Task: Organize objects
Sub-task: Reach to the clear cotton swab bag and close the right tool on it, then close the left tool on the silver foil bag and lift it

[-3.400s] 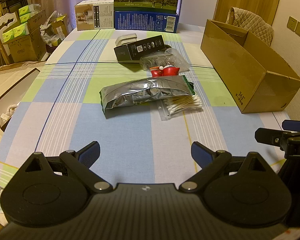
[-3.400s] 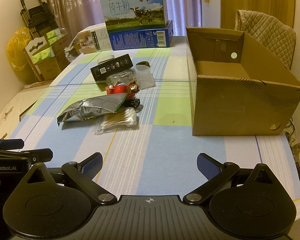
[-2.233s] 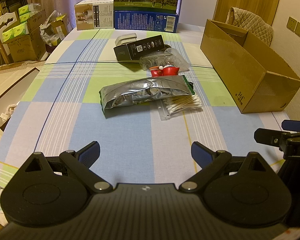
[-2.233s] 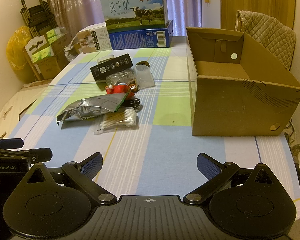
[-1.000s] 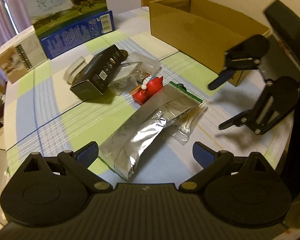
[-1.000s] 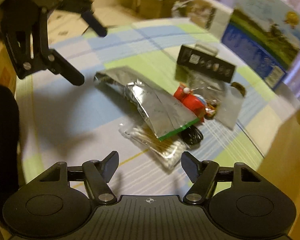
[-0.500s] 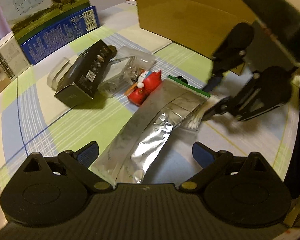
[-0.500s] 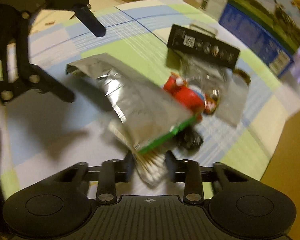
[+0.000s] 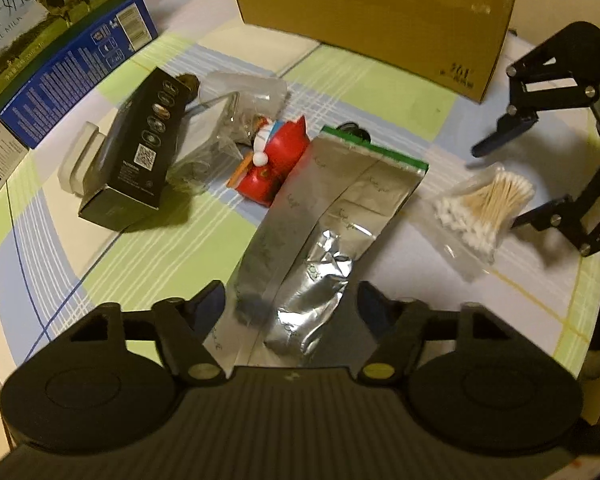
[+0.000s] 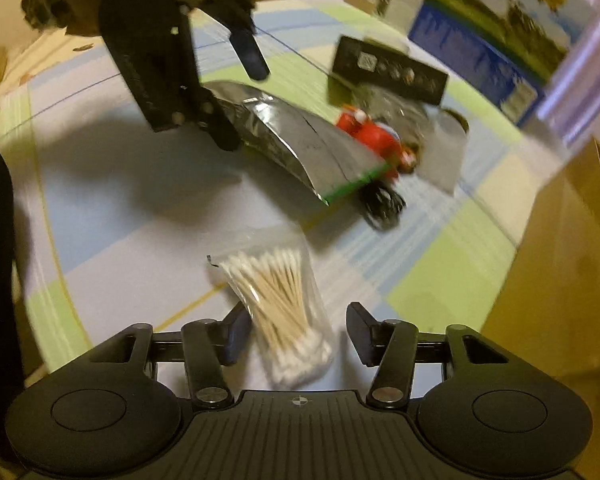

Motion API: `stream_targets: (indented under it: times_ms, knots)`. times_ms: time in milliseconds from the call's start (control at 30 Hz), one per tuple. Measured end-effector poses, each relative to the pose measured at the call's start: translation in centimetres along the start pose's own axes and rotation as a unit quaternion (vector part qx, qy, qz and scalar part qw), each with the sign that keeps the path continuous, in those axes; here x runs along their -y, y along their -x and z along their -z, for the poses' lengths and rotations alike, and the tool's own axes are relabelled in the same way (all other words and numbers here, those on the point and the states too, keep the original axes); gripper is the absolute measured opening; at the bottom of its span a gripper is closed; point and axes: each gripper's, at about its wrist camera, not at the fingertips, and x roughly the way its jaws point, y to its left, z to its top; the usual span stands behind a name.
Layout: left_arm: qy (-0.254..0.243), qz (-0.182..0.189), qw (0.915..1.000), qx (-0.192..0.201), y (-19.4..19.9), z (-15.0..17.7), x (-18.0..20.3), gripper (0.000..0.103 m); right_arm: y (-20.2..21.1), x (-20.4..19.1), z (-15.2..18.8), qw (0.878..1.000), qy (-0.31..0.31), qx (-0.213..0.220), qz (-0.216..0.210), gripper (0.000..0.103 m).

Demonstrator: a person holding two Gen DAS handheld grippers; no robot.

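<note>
A silver foil pouch with a green edge lies on the checked tablecloth. Its near end sits between the fingers of my left gripper, which is open and straddles it closely. A clear bag of cotton swabs lies apart from the pouch, between the fingers of my right gripper, which is open. In the left wrist view the cotton swab bag rests on the table inside the right gripper. The right wrist view shows the left gripper over the foil pouch.
A red toy, a crumpled clear bag, a black carton and a black cable bundle crowd the pouch's far end. An open cardboard box stands to the right. A blue milk case is far left.
Both grippers came in from the table edge. The right one pinched the swab bag, drew it out from under the pouch and widened its fingers. The left fingers have narrowed around the pouch.
</note>
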Motion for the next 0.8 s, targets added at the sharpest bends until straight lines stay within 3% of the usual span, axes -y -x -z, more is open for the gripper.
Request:
stream_targets:
  times_ms: [67,100,167,233,333,433,467,533,567,667,800]
  knots:
    - [0.012,-0.006,0.9999,-0.01,-0.1,0.0,0.0,0.053,-0.7,0.1,-0.1,1.0,-0.009,0.003,-0.011,0.049]
    - [0.021,-0.011,0.9996,-0.015,0.0,0.1,0.1,0.046,-0.8,0.4,-0.2,1.0,-0.023,0.004,-0.015,0.044]
    - [0.049,-0.01,0.9983,-0.03,0.4,0.3,0.2,0.045,-0.6,0.7,-0.1,0.998,-0.057,-0.004,-0.028,0.025]
    - [0.084,-0.006,0.9954,-0.045,0.8,0.6,0.5,0.044,-0.2,1.1,0.2,0.995,-0.095,-0.007,-0.03,0.022]
    - [0.159,0.022,0.9855,-0.056,1.5,1.0,0.8,0.044,0.3,2.7,1.4,0.975,-0.205,0.009,-0.08,0.02]
    - [0.192,0.056,0.9787,-0.046,2.1,1.0,1.2,0.047,0.6,4.1,2.9,0.955,-0.281,0.027,-0.093,0.02]
    - [0.188,0.055,0.9797,-0.044,2.2,0.9,1.6,0.05,0.7,4.4,3.0,0.95,-0.296,0.029,-0.092,0.02]
    - [0.156,0.038,0.9861,-0.044,2.2,0.4,2.2,0.067,1.0,4.6,2.8,0.95,-0.297,0.032,-0.087,0.02]
    - [0.134,0.026,0.9896,-0.045,2.1,0.1,2.5,0.069,1.1,4.4,2.6,0.952,-0.293,0.033,-0.082,0.02]
    - [0.08,0.023,0.995,-0.055,1.3,-0.8,2.9,0.069,0.9,4.0,2.3,0.957,-0.278,0.032,-0.07,0.02]
    - [0.026,0.041,0.9952,-0.085,-0.2,-1.7,3.0,0.068,0.6,4.5,2.8,0.956,-0.283,0.037,-0.07,0.02]
